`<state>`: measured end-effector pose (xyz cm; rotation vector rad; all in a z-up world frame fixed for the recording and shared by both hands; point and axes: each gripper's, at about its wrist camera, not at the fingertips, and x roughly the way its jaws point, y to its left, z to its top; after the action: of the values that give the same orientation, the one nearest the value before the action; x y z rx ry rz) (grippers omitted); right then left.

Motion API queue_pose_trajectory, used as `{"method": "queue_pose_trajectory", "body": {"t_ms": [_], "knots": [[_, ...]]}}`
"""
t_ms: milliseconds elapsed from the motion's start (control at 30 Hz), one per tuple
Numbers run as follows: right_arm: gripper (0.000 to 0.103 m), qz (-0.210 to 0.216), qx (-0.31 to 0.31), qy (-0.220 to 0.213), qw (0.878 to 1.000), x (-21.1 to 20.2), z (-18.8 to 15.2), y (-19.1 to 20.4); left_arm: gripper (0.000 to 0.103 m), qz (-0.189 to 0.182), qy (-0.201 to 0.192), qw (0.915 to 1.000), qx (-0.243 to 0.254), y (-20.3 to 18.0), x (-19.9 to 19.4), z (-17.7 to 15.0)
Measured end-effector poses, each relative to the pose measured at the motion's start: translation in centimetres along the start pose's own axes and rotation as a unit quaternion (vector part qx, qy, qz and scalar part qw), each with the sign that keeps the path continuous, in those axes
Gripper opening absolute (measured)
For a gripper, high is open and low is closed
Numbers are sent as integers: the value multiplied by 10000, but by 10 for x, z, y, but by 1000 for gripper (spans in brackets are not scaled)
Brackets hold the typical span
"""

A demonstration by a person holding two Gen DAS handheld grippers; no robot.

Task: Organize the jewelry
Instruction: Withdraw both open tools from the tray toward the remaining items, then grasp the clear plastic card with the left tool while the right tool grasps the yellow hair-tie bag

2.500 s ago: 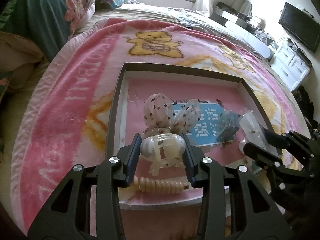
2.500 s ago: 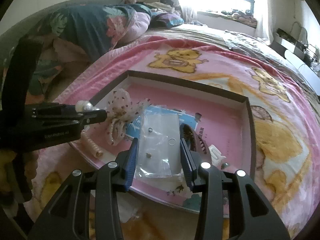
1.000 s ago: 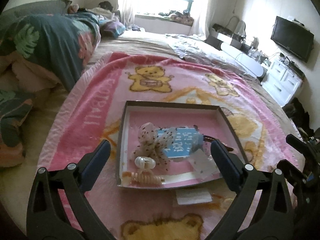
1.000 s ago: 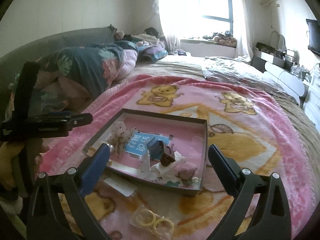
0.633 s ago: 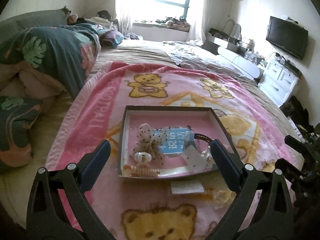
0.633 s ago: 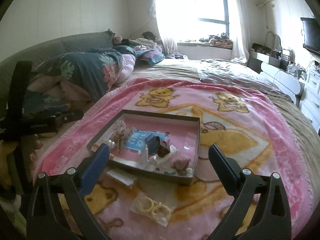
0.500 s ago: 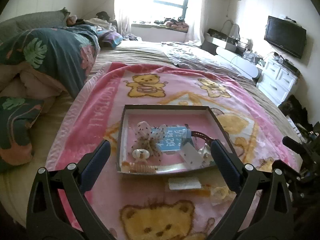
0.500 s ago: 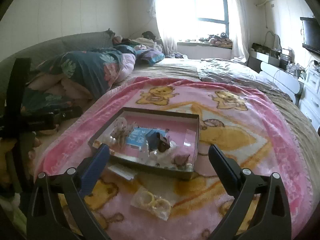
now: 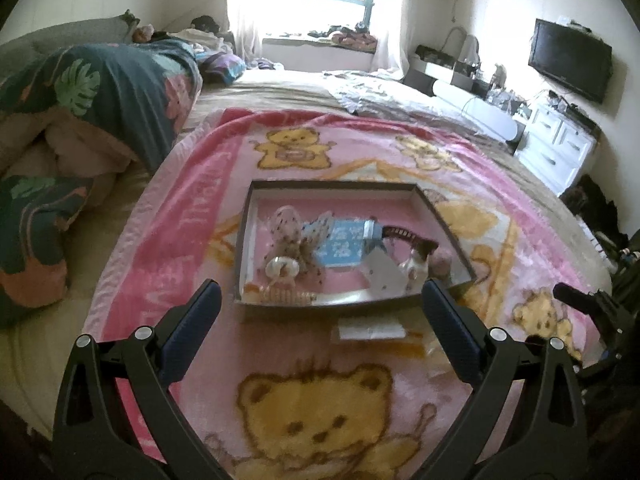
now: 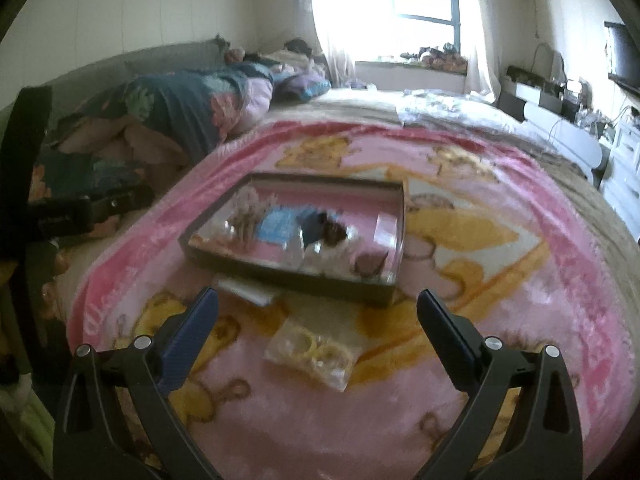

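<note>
Two grippers are held above a pink bear-print blanket (image 9: 188, 216) that is spread over a bed, and everything else is placed here by reference to the shallow dark-rimmed tray (image 9: 334, 187) resting on that blanket. The left gripper (image 9: 320, 312) is held on the near side of the tray, its jaws spread wide with nothing between them. The right gripper (image 10: 318, 312) is likewise held short of the tray's near edge, jaws spread wide and empty.

Inside the tray, a blue printed card (image 9: 340, 242) is seen at the middle. A spotted sheer bow (image 9: 286, 226) is laid to the left of the card, with a white rounded clip (image 9: 282, 268) just in front of it and a beaded cream clip (image 9: 284, 296) against the near wall. A dark comb-like hair clip (image 9: 408, 236) is seen to the right of the card, and a small clear bag (image 9: 386, 276) is propped near the tray's front right.

Outside the tray, a flat white packet (image 9: 370, 329) is lying on the blanket just beside the near wall. A clear bag of yellow rings (image 10: 314, 354) is lying nearer still, well apart from the tray and between the right gripper's fingertips in that view.
</note>
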<state>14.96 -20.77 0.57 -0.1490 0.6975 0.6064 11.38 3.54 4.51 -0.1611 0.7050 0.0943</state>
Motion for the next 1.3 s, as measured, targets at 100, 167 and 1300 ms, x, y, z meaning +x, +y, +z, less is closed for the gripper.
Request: {"method": "queue_pose_trajectory", "body": {"t_ms": [100,167,1300], "knots": [[99,-14,14,234,9997,17,-14,4,94,45,139,9999,-3,2,8,-10],[99,-29,78,403,9992,31,-22,6,94,91,251,9996,13,5,14,-18],[78,-441,872,802,9920,77,-53,-44,83,-452,1584,9863,120,-48,135,-55]]}}
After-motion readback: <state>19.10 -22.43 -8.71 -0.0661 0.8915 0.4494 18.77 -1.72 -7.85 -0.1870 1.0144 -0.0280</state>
